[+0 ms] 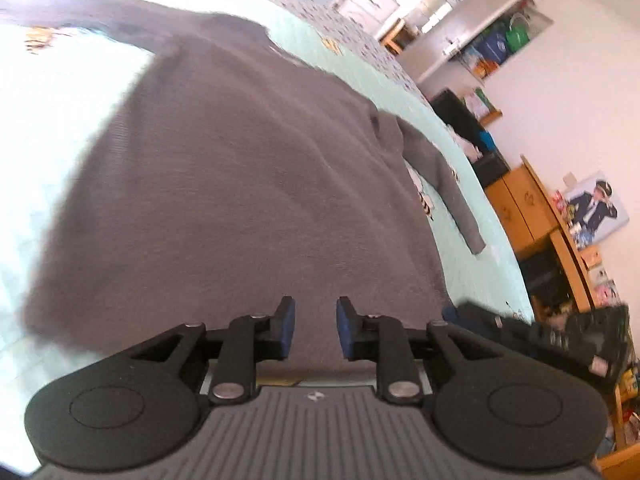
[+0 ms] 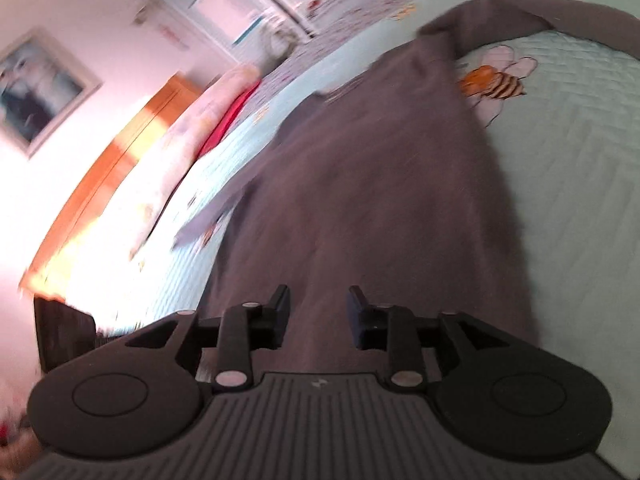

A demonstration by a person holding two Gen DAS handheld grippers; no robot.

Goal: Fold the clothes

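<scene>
A grey long-sleeved sweater (image 1: 224, 168) lies spread flat on a pale mint bedspread (image 1: 60, 112). One sleeve (image 1: 444, 184) trails toward the bed's right edge. My left gripper (image 1: 316, 330) hovers over the sweater's near hem, its blue-padded jaws apart with nothing between them. In the right wrist view the same sweater (image 2: 380, 184) stretches away, a sleeve (image 2: 560, 20) curving off at the top right. My right gripper (image 2: 318, 314) hangs above the near hem with a clear gap between its fingers and no cloth in it.
A bee print (image 2: 496, 80) shows on the bedspread beside the sweater. Wooden cabinets (image 1: 524, 204) and cluttered shelves (image 1: 492, 48) stand past the bed's right edge. A wooden headboard (image 2: 120, 152) and pillows (image 2: 208, 108) lie left. The other gripper's dark body (image 1: 520, 328) shows at right.
</scene>
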